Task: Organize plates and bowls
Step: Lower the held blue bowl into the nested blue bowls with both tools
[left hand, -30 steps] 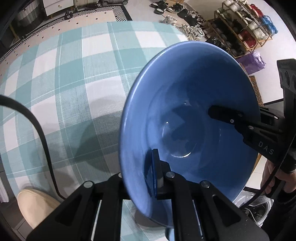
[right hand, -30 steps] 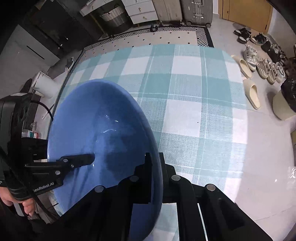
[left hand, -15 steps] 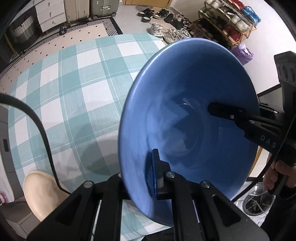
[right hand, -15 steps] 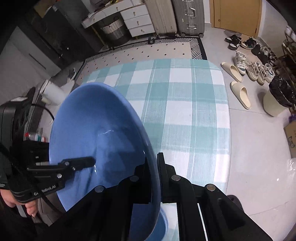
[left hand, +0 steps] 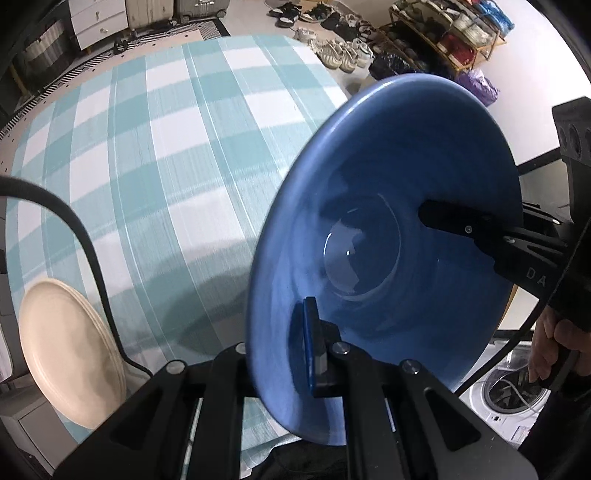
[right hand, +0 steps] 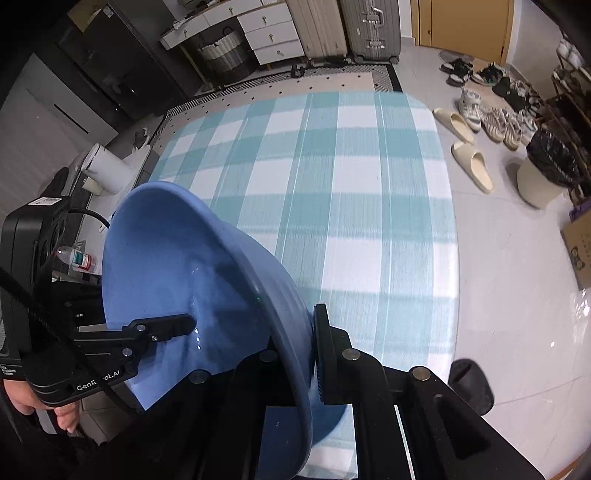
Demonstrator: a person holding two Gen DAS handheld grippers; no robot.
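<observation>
Holding the big blue bowl (left hand: 384, 229) by both sides so it stays steady, we keep each hand-held gripper (left hand: 280, 350) clamped on its rim above the table (left hand: 177, 155).

A lived-in home: beyond the fingers, checked-cloth surface (right hand: 369, 206), suitcases (right hand: 369, 29), white drawers (right hand: 273, 33); right of them, shoes (right hand: 495, 122), slippers (right hand: 472, 166), shoe rack (left hand: 454, 33).

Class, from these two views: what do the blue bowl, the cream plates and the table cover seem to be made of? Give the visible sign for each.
Blue bowl: probably glazed ceramic; smooth, glossy, small bright highlights inside.
Cream plates: likely ceramic or melamine; plain, duller sheen, thin stacked rims.
Table cover: woven fabric, matte; fine thread lines in the teal-and-white check.
</observation>
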